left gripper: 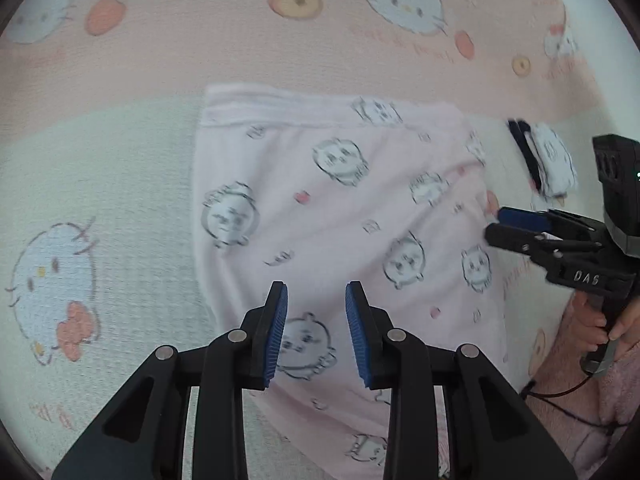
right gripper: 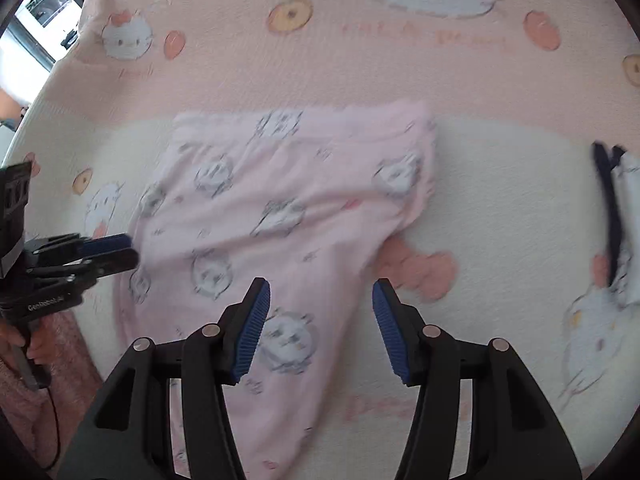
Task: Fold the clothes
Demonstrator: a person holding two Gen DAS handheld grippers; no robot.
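Both claws, left gripper (left gripper: 316,332) and right gripper (right gripper: 320,330), hang open and empty above the pink trousers (left gripper: 340,216); between folds, each must next take an edge

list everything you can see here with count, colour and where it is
garment: 1, pale pink with cartoon faces, flat mid-bed, under both grippers
folded item: 1, white and navy, on the bed right of the garment
sheet: 1, pink and cream with cat print, covering the bed
window: 1, bright, top left of the right wrist view
left gripper: 1, black with blue pads, open over the garment's near part
right gripper: 1, black with blue pads, open at the garment's right edge
sleeve: pink fuzzy, behind the right gripper
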